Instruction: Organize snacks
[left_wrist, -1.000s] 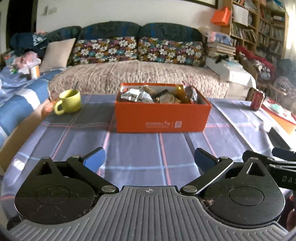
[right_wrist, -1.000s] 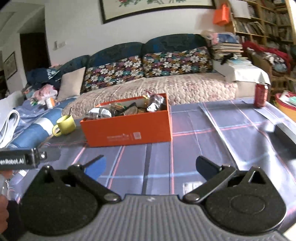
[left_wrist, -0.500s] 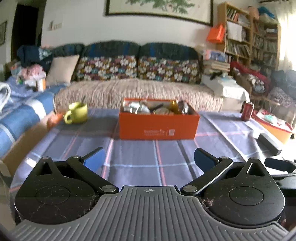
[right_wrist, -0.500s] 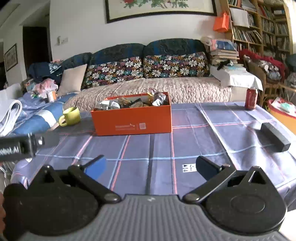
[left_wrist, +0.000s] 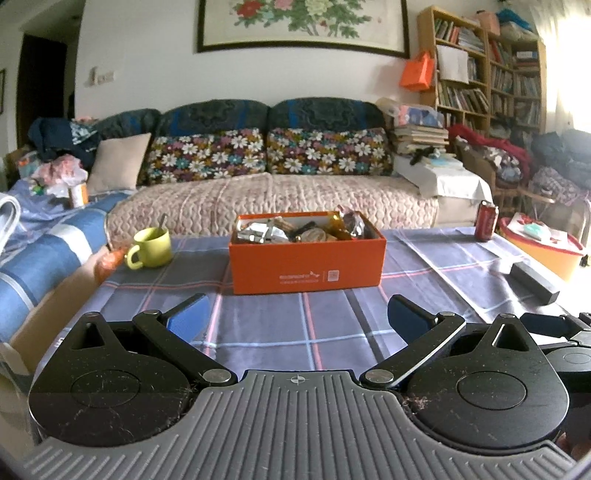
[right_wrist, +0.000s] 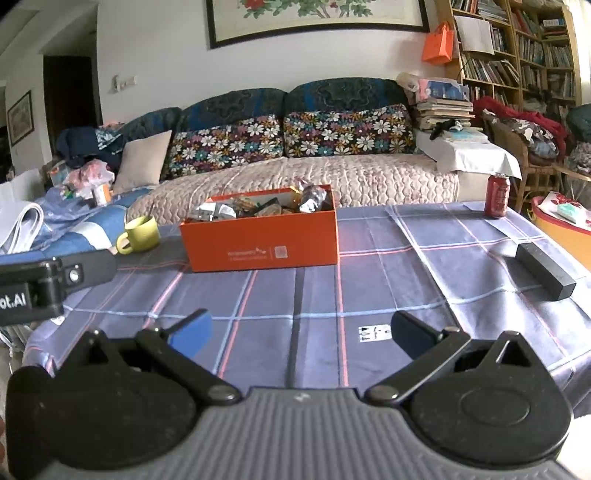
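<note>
An orange box (left_wrist: 306, 267) (right_wrist: 264, 245) full of wrapped snacks (left_wrist: 299, 230) (right_wrist: 258, 206) stands on the checked tablecloth, well ahead of both grippers. My left gripper (left_wrist: 297, 314) hangs open above the near part of the table, nothing between its blue pads. Level with it, my right gripper (right_wrist: 299, 328) is open and holds nothing. The left gripper's body shows at the left edge of the right wrist view; the right gripper's fingers show at the right edge of the left wrist view.
A yellow-green mug (left_wrist: 151, 247) (right_wrist: 142, 232) with a spoon sits left of the box. A red can (left_wrist: 485, 221) (right_wrist: 496, 199) stands at the far right corner, a black bar (left_wrist: 533, 282) (right_wrist: 545, 271) lies near the right edge. A sofa lies beyond the table.
Both grippers have pulled back from the box and tilted up, so the box looks smaller and more of the wall shows. Both have stayed open.
</note>
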